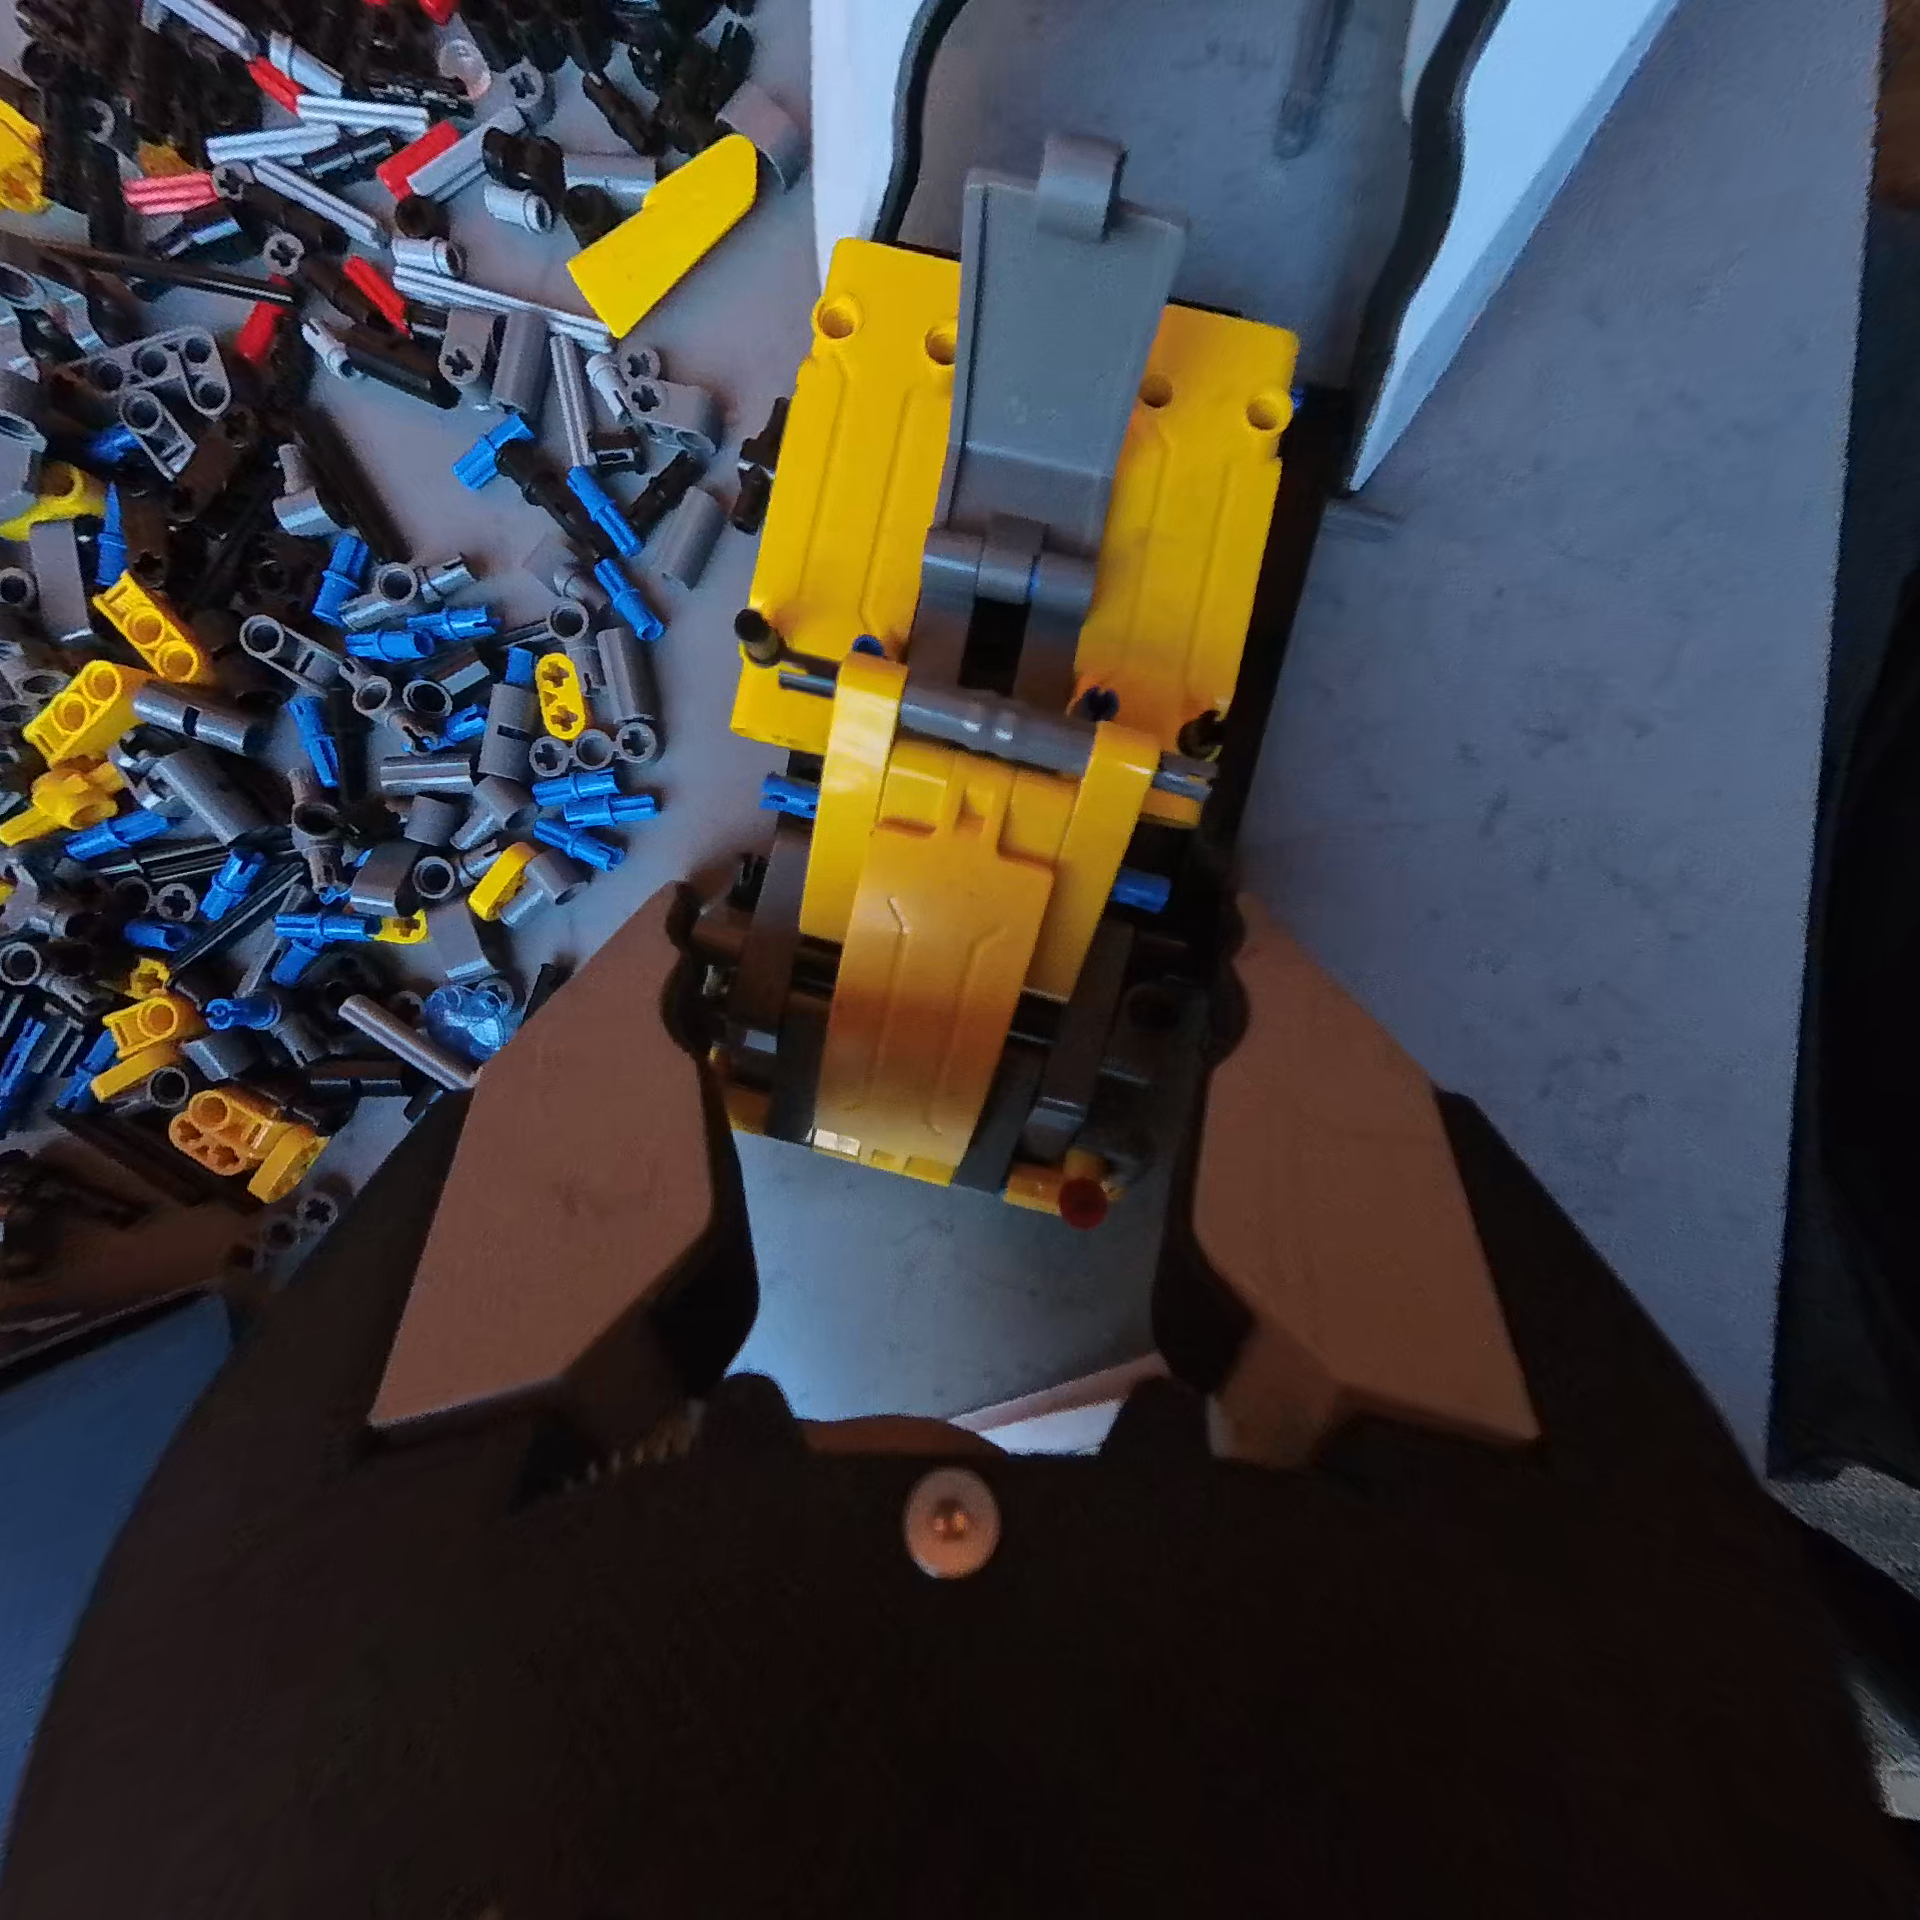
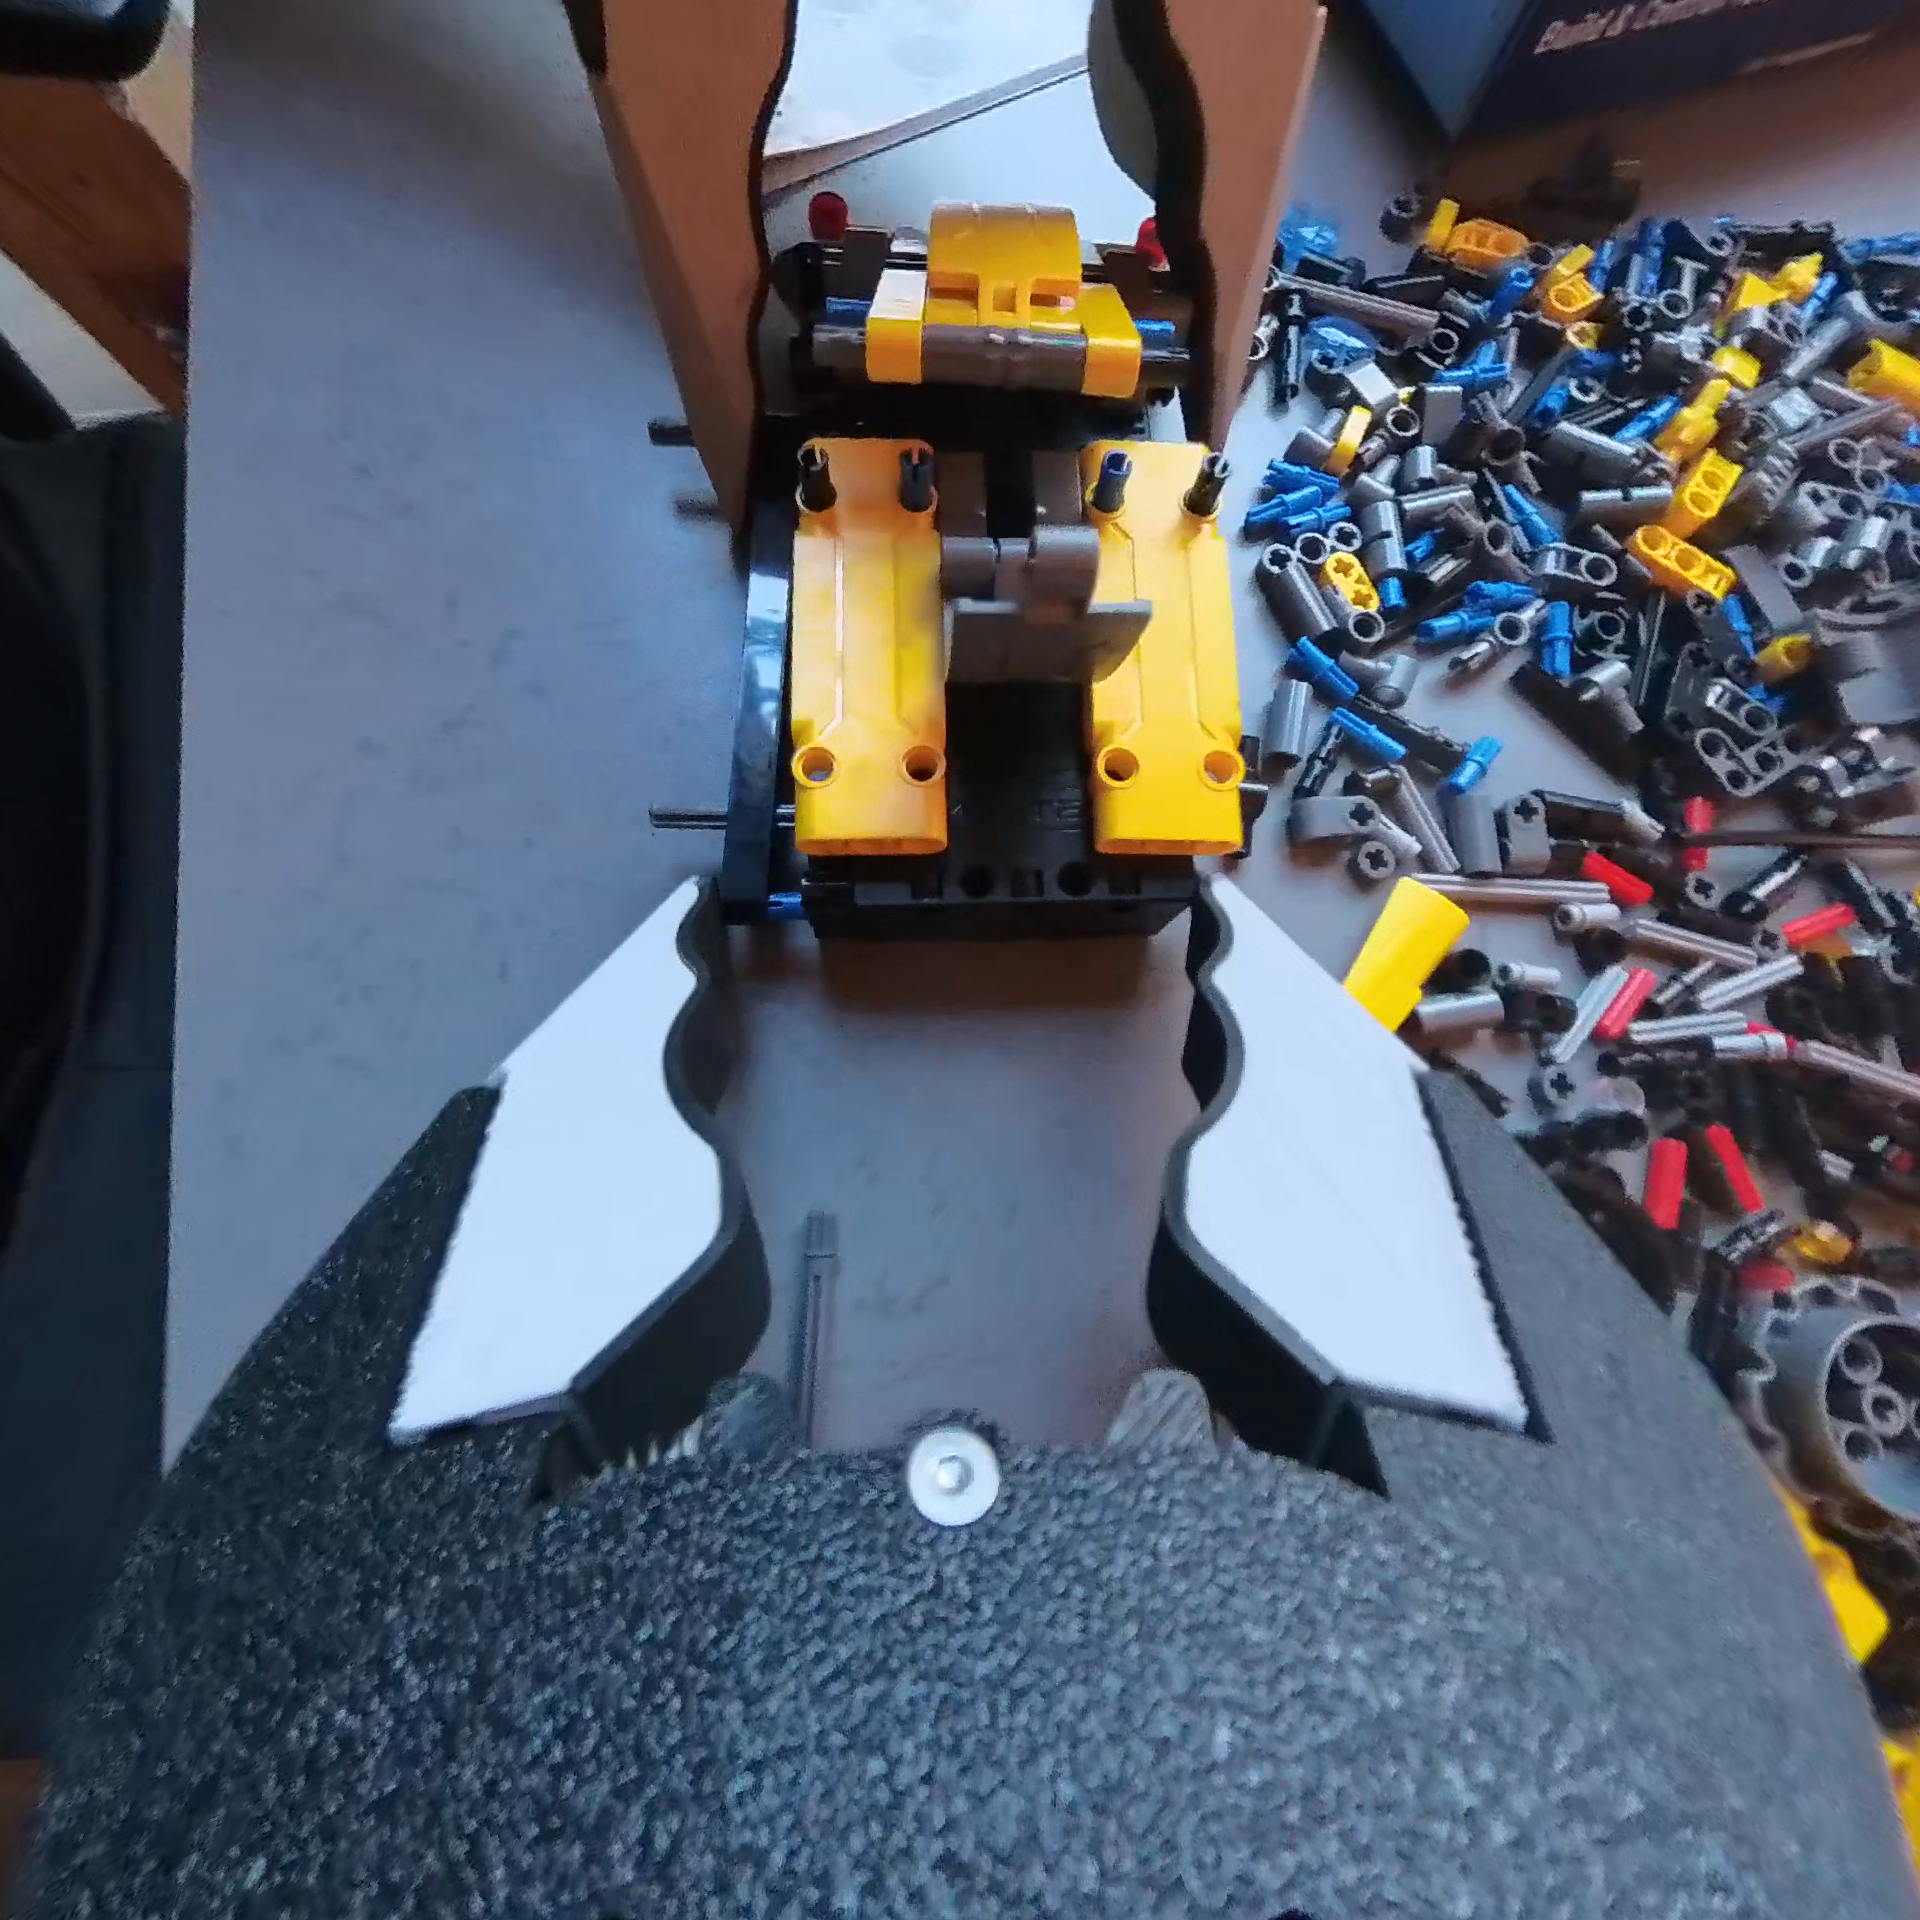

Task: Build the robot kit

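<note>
Left wrist view?
— Left gripper (image 1: 951,997) fingers clamp the yellow brick model's (image 1: 997,582) near end.

Right?
— Right gripper (image 2: 951,914) fingers spread, flanking its opposite end. Dark box (image 2: 1621,52) bears writing.

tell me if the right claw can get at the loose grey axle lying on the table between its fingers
Probably not as it stands. The grey axle lies far back near the right claw's base, behind its open fingertips, which sit at the yellow and black brick model. The claw would likely need to pull back first.
</note>
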Motion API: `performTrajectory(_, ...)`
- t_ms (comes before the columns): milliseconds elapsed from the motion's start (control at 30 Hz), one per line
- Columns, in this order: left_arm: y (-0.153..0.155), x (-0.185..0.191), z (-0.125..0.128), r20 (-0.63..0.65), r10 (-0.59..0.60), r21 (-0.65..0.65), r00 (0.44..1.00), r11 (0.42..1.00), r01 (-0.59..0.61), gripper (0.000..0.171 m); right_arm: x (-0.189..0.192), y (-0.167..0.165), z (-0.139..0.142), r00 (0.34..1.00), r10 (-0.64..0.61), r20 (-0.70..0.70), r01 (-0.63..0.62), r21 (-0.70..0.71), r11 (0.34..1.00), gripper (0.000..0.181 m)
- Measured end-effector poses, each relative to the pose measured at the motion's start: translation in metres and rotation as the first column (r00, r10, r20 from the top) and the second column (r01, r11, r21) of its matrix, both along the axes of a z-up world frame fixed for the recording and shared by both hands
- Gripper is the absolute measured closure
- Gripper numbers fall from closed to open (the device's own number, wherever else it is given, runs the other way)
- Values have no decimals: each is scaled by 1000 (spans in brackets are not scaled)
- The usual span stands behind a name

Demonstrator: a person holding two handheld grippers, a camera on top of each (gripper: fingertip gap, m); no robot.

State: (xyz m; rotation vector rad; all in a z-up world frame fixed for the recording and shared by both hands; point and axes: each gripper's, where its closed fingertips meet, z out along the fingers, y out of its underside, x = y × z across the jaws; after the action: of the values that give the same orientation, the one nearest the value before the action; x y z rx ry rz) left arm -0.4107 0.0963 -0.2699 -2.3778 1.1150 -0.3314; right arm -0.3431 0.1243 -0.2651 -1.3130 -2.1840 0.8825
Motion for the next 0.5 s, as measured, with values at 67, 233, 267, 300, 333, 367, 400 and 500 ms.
performTrajectory(67, 0, 0, 0, 5, 1, 4, 1000, 1000, -1, 77, -1, 0, -1, 999, 33, 5, -33, -6, 999, 93)
performTrajectory(233, 0, 0, 0, 12, 9, 12, 1000, 1000, -9, 78, -2, 1, -1, 998, 62, 7, -62, -6, 998, 94)
performTrajectory(267, 0, 0, 0, 12, 10, 12, 1000, 1000, -10, 78, -2, 1, -1, 998, 67, 9, -67, -8, 998, 94)
performTrajectory(300, 0, 0, 0, 10, 10, 11, 1000, 1000, -10, 78, -2, 1, -1, 998, 69, 11, -69, -11, 998, 95)
performTrajectory(333, 0, 0, 0, 6, 10, 9, 1000, 1000, -10, 78, -2, 1, 0, 997, 71, 13, -71, -17, 997, 95)
performTrajectory(367, -1, 0, 0, 3, 9, 6, 1000, 1000, -9, 78, -2, 1, 0, 997, 72, 18, -72, -19, 997, 95)
performTrajectory(400, -1, 0, 0, 0, 8, 4, 1000, 1000, -8, 78, -1, 0, 0, 996, 79, 28, -78, -13, 997, 95)
performTrajectory(500, -3, 1, 1, 4, 5, -3, 1000, 1000, -5, 78, 0, -2, 0, 992, 109, 61, -109, -11, 994, 96)
